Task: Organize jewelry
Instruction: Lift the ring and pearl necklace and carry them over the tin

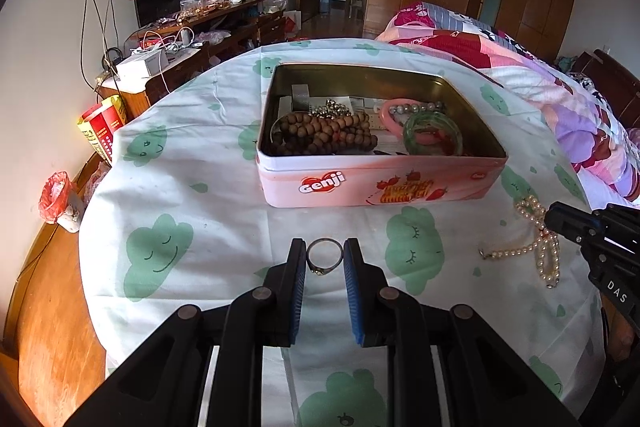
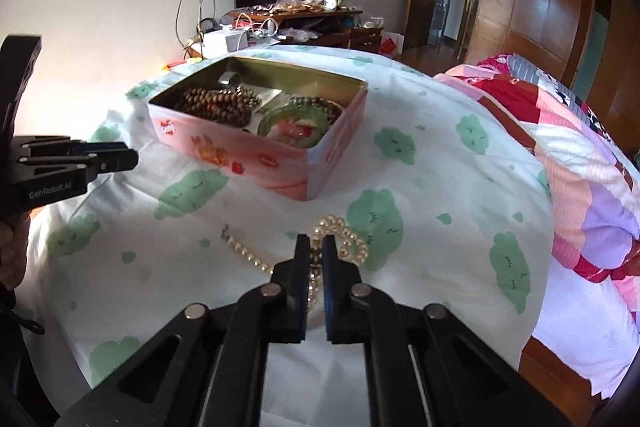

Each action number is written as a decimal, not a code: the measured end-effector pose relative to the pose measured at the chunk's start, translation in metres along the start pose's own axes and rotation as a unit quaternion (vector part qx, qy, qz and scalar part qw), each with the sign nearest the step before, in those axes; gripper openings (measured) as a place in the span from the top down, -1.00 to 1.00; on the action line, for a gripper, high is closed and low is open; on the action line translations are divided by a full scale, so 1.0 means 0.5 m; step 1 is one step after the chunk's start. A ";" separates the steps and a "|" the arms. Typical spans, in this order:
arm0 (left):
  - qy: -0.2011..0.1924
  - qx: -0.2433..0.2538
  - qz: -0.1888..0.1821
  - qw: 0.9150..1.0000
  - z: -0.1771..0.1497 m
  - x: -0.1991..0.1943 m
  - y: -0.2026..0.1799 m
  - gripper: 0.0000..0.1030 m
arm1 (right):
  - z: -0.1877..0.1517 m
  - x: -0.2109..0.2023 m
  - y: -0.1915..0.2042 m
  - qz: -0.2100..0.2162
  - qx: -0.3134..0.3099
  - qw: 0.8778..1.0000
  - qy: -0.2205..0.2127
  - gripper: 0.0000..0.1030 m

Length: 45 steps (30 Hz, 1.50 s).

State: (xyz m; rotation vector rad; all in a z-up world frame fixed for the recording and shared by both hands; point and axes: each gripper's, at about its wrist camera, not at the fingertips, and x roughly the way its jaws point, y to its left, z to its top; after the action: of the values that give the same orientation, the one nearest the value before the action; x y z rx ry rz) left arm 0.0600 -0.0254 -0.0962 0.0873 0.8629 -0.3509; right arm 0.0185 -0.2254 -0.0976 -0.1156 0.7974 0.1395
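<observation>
Left view: tin [image 1: 360, 183] already holds wood beads [image 1: 326, 135] and bangles [image 1: 432, 135]; left gripper [image 1: 325, 255] has its jaws pinching the ring [image 1: 325, 257] just above the cloth [image 1: 200, 227], short of the tin. Right view: right gripper [image 2: 316, 251], jaws nearly together on the pearl necklace [image 2: 344, 239], which lies on the cloth; both pieces left to stow.

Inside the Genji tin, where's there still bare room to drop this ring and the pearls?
The tin has bare metal floor along its far wall and far right corner. The near half is crowded: wooden beads at left, green bangle and pink bangle at right. The ring needs little room; the pearl necklace needs the far strip.
</observation>
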 end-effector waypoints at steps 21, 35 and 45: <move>-0.056 0.032 0.004 0.998 0.092 -0.091 -0.013 0.63 | 0.099 -0.088 0.008 0.012 -0.019 0.997 -0.080 0.85; -0.073 0.045 0.026 0.996 0.170 -0.076 -0.023 0.63 | 0.197 -0.085 0.012 0.016 -0.031 0.992 -0.121 0.85; -0.064 0.034 0.039 0.997 0.208 -0.025 -0.013 0.63 | 0.232 -0.033 0.020 0.020 -0.028 0.992 -0.119 0.86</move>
State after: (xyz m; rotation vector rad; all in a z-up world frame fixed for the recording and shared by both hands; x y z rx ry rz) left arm 0.1261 -0.0507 -0.0184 0.1598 0.7192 -0.3105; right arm 0.0872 -0.1988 -0.0059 -0.1328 0.5581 0.2102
